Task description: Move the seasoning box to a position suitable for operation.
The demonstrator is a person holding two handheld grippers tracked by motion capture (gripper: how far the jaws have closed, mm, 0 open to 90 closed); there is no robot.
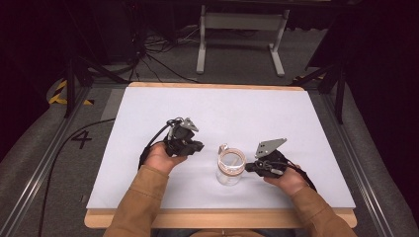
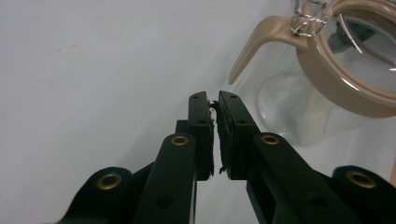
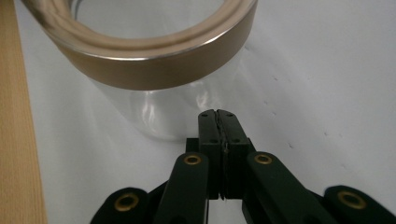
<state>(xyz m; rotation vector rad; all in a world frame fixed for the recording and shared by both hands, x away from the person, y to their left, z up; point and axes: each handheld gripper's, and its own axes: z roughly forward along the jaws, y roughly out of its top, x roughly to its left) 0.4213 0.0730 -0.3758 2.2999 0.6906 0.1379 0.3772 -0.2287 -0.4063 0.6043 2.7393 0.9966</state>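
Jar (image 1: 230,168) stands between both tongs; left gripper (image 2: 215,105) at its nine o'clock and right gripper (image 3: 218,114) at three are pressed closed, holding nothing; a nudge could tip it.

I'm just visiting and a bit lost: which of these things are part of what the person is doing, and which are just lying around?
Likely part of the job:
- glass jar with a tan rim, between the two tools
- left hand-held gripper, jaws shut
- right hand-held gripper, jaws shut, beside the jar
- white table

Just lying about:
- white metal frame behind the table
- cables on the floor
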